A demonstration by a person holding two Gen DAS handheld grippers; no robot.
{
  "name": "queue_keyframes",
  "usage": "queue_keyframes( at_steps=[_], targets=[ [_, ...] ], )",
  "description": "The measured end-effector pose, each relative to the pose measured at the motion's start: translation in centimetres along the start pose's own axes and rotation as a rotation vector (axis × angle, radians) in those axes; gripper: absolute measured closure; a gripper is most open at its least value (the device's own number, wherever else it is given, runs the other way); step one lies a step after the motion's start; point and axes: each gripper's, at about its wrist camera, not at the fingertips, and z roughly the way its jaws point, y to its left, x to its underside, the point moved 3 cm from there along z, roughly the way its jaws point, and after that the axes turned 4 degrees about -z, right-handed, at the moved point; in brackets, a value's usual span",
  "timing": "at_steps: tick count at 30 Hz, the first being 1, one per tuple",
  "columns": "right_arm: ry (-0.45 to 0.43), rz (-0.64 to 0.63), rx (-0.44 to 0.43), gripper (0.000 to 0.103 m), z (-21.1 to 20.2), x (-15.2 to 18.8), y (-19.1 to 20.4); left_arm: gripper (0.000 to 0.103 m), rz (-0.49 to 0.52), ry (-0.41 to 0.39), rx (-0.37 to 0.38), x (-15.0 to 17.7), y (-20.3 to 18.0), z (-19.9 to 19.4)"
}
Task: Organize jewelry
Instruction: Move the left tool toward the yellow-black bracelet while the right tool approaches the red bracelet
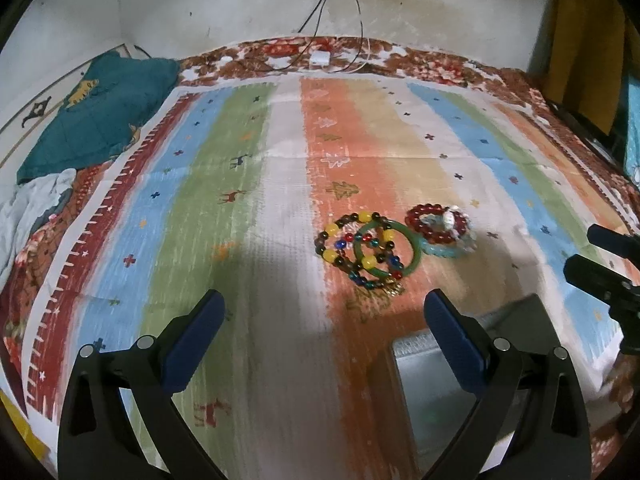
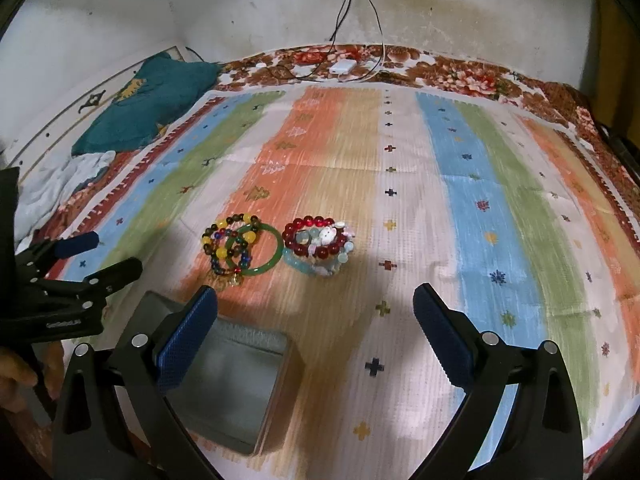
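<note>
bare cloth around bracelets, box nearby

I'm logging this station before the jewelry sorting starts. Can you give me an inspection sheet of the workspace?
Surface: striped mat over floral bedspread.
Job's things: green bangle overlapping beaded bracelets; red bead bracelet on a pale pile beside them; open grey box, looks empty.
Clutter: teal cloth, white cloth.
Grippers: left gripper open; right gripper open; both empty.
Cables: cables from wall outlet to white adapter.
Surroundings: stained white wall.
</note>
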Motion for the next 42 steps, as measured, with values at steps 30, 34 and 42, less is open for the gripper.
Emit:
queue_keyframes(
  at_steps=[30,34,42],
  targets=[
    [0.172,0.111,0.004,0.004,6.4,-2.8,-4.0,0.006,-0.156,0.182,0.078,-3.3,3.4,7.1],
    [0.19,0.136,0.011,0.004,7.2,-2.9,-4.5,0.006,-0.184,0.217,0.082,-3.2,3.8,8.4],
    [0.237,0.154,0.014,0.004,8.8,-2.7,-5.0,0.006,-0.182,0.244,0.051,-3.6,4.2,10.1]
  ],
)
